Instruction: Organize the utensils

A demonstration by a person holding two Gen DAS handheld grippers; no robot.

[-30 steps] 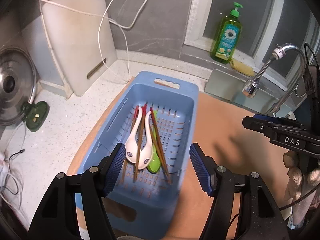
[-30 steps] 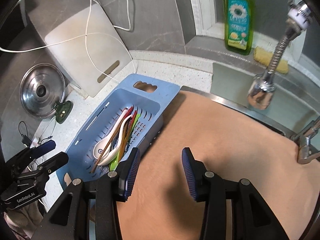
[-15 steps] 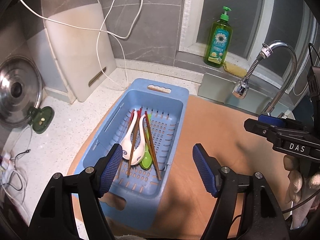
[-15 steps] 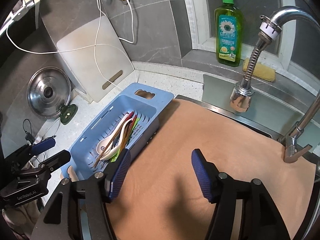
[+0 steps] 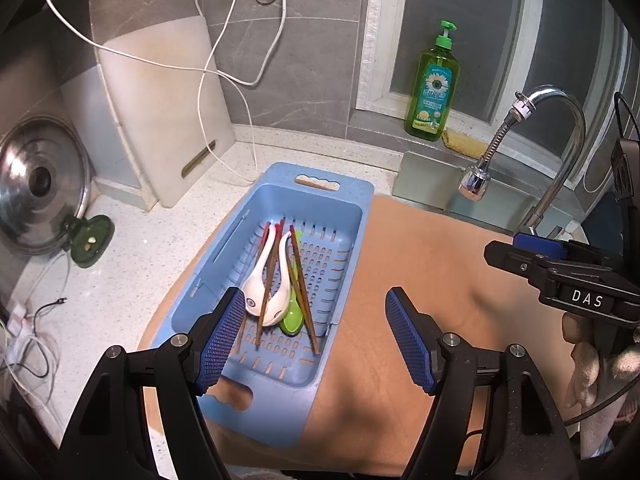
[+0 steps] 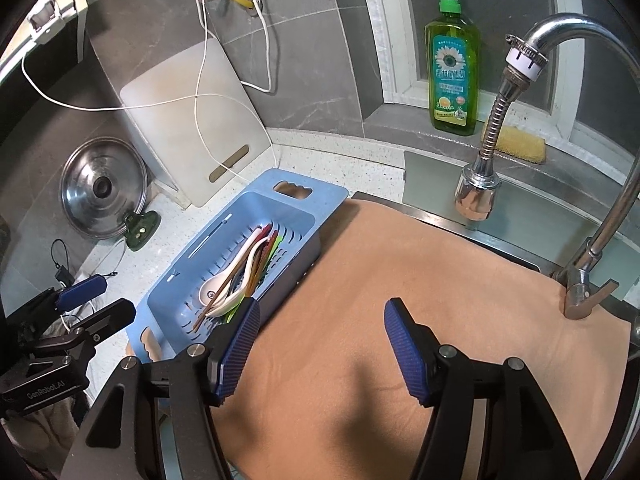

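A blue perforated basket (image 5: 340, 204) lies half on the counter, half on a tan mat (image 5: 420, 280). In it lie two white spoons (image 5: 256, 284), a green spoon (image 5: 291, 316) and several reddish-brown chopsticks (image 5: 302, 288). My left gripper (image 5: 316, 332) is open and empty, raised above the basket's near end. My right gripper (image 6: 320, 340) is open and empty, above the mat (image 6: 400, 280) to the right of the basket (image 6: 312, 200). The utensils also show in the right wrist view, with the white spoons (image 6: 236, 268) on top.
A white cutting board (image 5: 160, 112) leans on the wall with white cables (image 5: 224, 60) across it. A steel pot lid (image 5: 36, 184) stands at the left. Green dish soap (image 5: 434, 84), a yellow sponge (image 6: 516, 144) and a faucet (image 5: 520, 140) are at the back right.
Both grippers have pulled back and up from the basket and mat, so more of the wall shows. The right gripper's jaws have opened wider. The utensils have not moved.
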